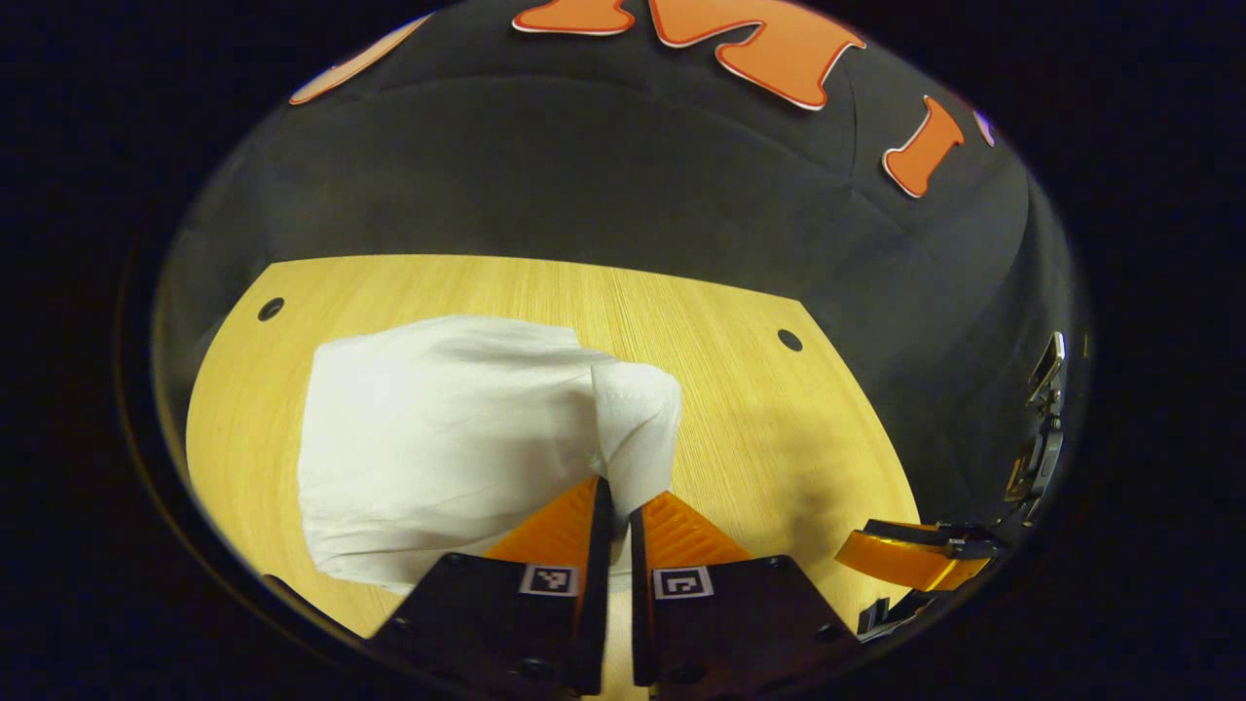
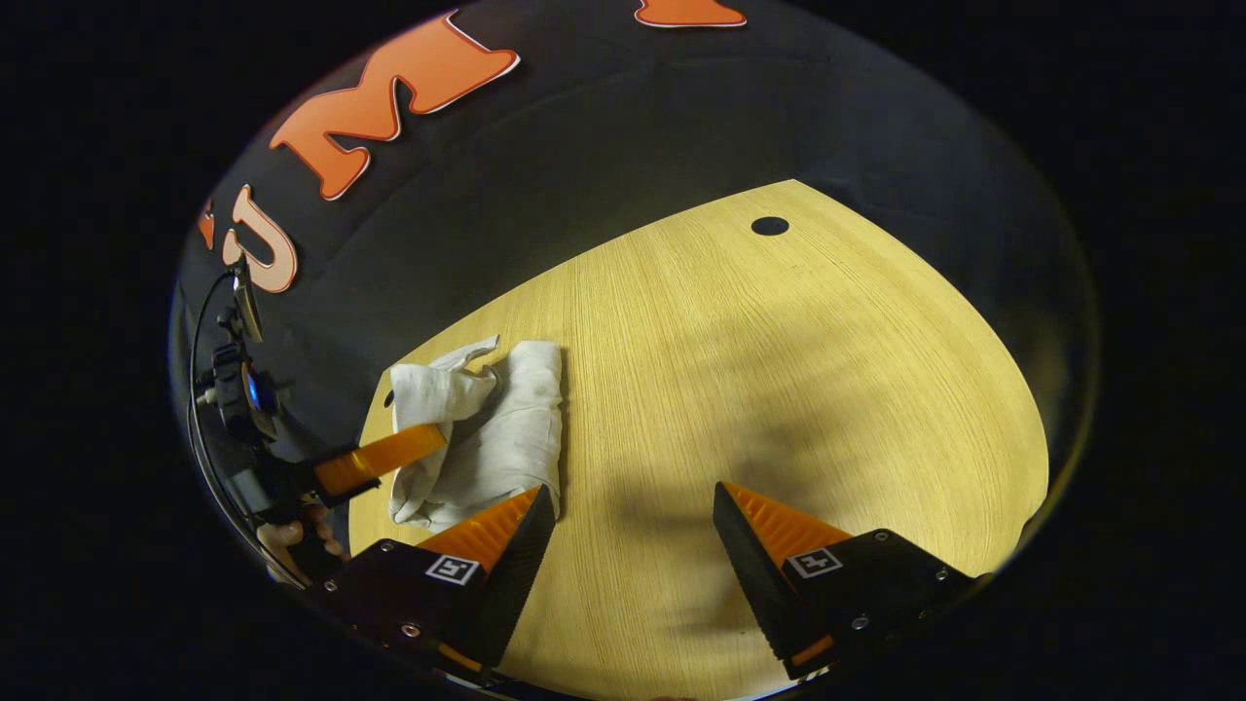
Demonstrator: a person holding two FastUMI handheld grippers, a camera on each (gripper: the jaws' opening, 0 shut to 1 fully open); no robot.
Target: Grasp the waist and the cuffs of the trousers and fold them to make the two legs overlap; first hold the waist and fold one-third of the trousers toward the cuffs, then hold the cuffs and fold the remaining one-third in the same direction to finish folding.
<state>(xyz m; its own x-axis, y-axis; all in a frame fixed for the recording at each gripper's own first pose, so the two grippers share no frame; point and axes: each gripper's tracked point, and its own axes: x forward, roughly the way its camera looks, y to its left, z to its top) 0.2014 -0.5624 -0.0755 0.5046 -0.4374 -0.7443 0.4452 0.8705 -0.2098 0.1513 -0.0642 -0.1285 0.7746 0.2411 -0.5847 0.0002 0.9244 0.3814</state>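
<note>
The white trousers (image 1: pixel 448 438) lie bunched in a folded bundle on the wooden table (image 1: pixel 759 409). My left gripper (image 1: pixel 619 506) is shut on an edge of the cloth at the bundle's right side, and white fabric shows in the narrow slit between its fingers. In the right gripper view the trousers (image 2: pixel 496 438) lie at the left, with the left gripper (image 2: pixel 384 458) reaching across them and a lifted flap of cloth above it. My right gripper (image 2: pixel 633 506) stands open above bare table just right of the bundle, holding nothing. It also shows low on the right as the right gripper (image 1: pixel 905 555).
Round holes mark the table (image 2: pixel 827 370) near its far corners: a hole (image 1: pixel 271 309), a second hole (image 1: pixel 789 340) and a hole (image 2: pixel 769 226). A hand (image 2: pixel 292 535) holds the left gripper at the table's edge. The black cloth wall (image 1: pixel 584 166) rises behind the table.
</note>
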